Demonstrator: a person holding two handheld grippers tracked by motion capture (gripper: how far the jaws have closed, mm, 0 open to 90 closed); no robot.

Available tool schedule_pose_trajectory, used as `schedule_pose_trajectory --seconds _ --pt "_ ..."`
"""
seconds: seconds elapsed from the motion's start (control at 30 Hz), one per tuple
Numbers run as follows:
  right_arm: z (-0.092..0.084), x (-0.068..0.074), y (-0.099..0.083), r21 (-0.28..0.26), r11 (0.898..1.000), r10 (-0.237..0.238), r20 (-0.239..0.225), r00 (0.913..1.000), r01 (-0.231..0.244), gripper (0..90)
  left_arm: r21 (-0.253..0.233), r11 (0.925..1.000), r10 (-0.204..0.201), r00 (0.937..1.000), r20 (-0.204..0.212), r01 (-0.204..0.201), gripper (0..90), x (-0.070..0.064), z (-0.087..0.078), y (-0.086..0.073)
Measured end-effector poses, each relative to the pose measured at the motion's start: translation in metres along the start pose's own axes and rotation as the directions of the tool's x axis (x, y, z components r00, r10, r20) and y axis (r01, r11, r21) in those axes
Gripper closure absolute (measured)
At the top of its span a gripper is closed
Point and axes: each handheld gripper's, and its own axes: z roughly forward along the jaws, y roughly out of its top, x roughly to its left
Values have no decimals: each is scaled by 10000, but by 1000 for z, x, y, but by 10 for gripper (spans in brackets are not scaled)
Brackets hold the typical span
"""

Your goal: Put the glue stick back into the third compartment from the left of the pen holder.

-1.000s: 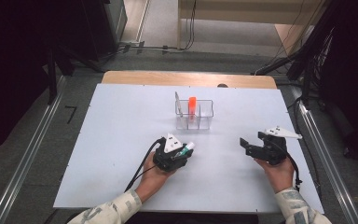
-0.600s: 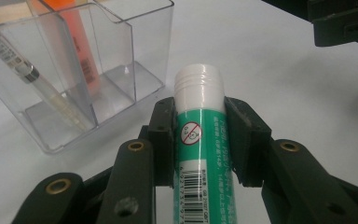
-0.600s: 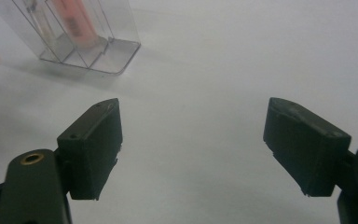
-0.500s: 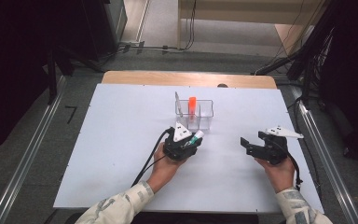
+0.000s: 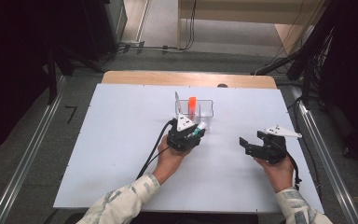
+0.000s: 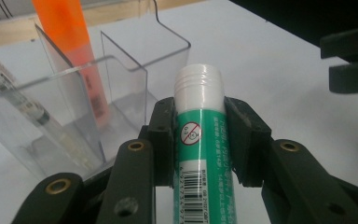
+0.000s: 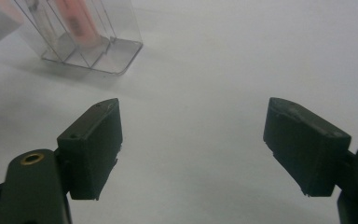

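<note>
left gripper (image 6: 200, 135) clamping glue stick (image 6: 201, 140) — beside clear organizer (image 6: 121, 79)

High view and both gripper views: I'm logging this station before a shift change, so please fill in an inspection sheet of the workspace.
Surface: white board on a wooden table.
Job's things: green glue stick with a white cap; clear organizer holding an orange marker and a thin pen.
Clutter: nothing seen.
Grippers: left gripper shut on the glue stick, close to the organizer; right gripper open, nothing between its jaws.
Cables: black cable trails from the left gripper; more cables on the floor beyond the table.
Surroundings: grey floor, metal rails on both sides.
</note>
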Motion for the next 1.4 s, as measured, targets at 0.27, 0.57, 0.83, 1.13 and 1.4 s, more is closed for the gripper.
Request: schedule_pose_trajectory --seconds 0.27,0.57,0.83,1.13,1.4 --pt "1 0 0 30 10000 0 -23 10000 0 179 -144 9999 -46 9999 -127 44 661 1 9 19" --pt "1 1 0 13 10000 2 -115 9999 -2 179 -242 9997 36 9997 -250 -42 660 -1 20 35" --pt "0 0 1 -15 10000 -28 -105 9999 28 179 -343 9994 -8 9995 -303 -3 661 -1 31 47" --pt "-1 1 1 -37 10000 -47 -151 9999 46 179 -352 9994 -11 9989 -477 -6 660 0 44 64" --pt "-1 1 1 -60 10000 -53 -167 9998 52 179 -348 9994 -66 9982 -604 45 661 3 53 73"
